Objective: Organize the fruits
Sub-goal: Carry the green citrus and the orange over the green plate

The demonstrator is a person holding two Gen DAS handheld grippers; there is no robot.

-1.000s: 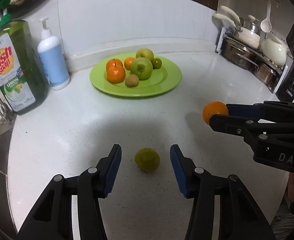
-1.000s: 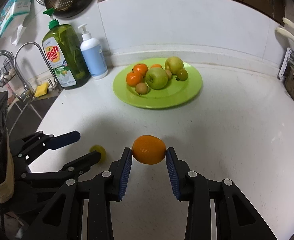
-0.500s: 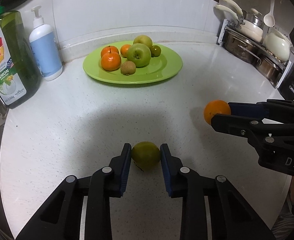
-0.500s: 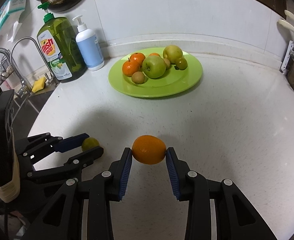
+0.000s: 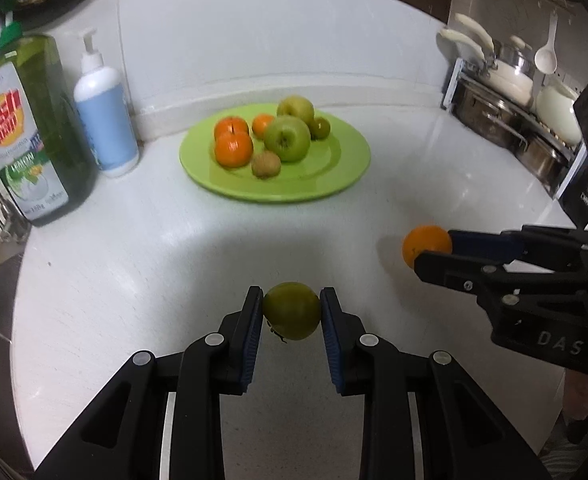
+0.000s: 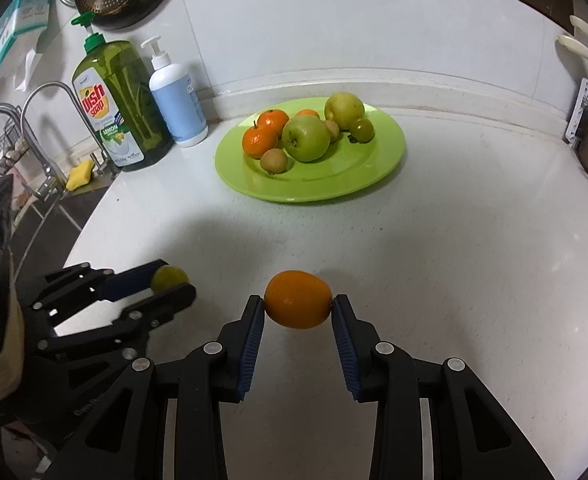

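Observation:
My left gripper (image 5: 292, 312) is shut on a small green fruit (image 5: 292, 310), just above the white counter (image 5: 134, 280). In the right wrist view that same green fruit (image 6: 169, 278) shows between the left gripper's (image 6: 174, 286) tips at the lower left. My right gripper (image 6: 298, 312) is shut on an orange (image 6: 297, 299), held over the counter (image 6: 454, 260). The left wrist view has the orange (image 5: 426, 245) at the right, in the right gripper (image 5: 430, 250). A green plate (image 5: 334, 184) at the back holds several fruits: mandarins, green apples, a kiwi.
A dish soap bottle (image 5: 26, 136) and a white pump bottle (image 5: 104, 120) stand at the back left. A rack with pots (image 5: 510, 116) lines the right side. Taps (image 6: 46, 120) and a sink with a yellow sponge (image 6: 80, 170) lie to the left.
My left gripper's jaws closed onto the small green fruit and lifted it slightly off the counter. The right gripper kept hold of the orange and stayed in place.

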